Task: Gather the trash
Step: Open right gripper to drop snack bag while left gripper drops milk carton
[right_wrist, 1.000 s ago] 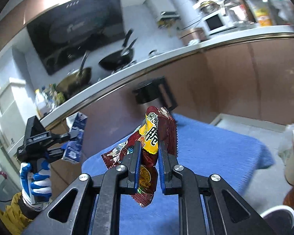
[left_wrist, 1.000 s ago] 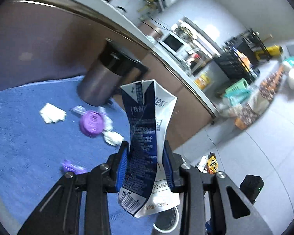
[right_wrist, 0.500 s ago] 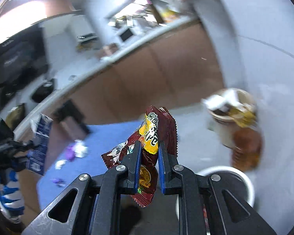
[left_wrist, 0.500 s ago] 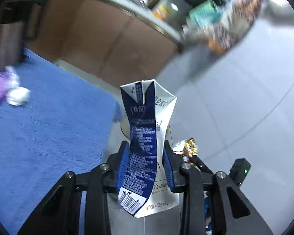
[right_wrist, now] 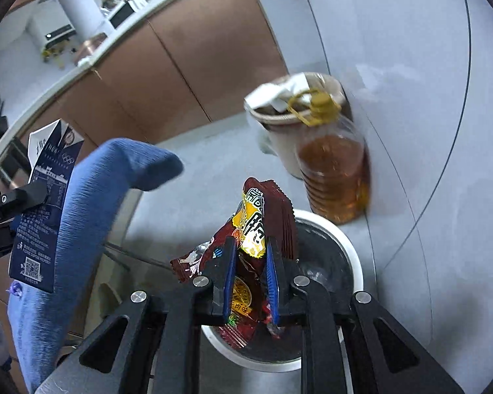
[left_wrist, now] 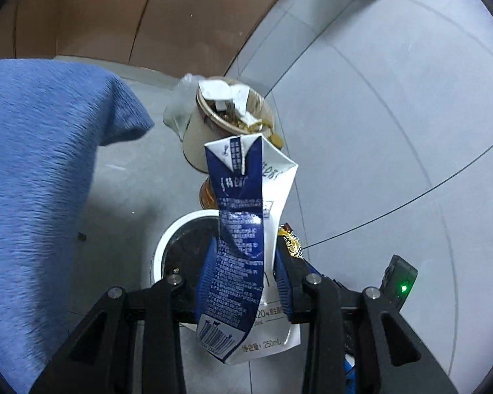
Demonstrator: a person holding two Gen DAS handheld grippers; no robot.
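My left gripper (left_wrist: pixel 245 272) is shut on a flattened blue and white milk carton (left_wrist: pixel 246 229), held above a white-rimmed trash bin (left_wrist: pixel 167 239) on the floor. The carton also shows at the left of the right wrist view (right_wrist: pixel 46 203). My right gripper (right_wrist: pixel 249 272) is shut on a dark red and yellow snack wrapper (right_wrist: pixel 256 223), held over the same bin (right_wrist: pixel 351 262). The wrapper's tip shows beside the carton in the left wrist view (left_wrist: pixel 291 241).
The blue-clothed table (left_wrist: pixel 39 170) lies to the left, its corner (right_wrist: pixel 141 161) near the bin. A beige bin full of trash (right_wrist: pixel 279 124) and a bottle of amber oil (right_wrist: pixel 335 170) stand behind the white bin. Brown cabinets (right_wrist: pixel 180 65) line the back.
Both grippers have swung away from the table and down toward the floor. They now hang over the white bin, each still holding its item.
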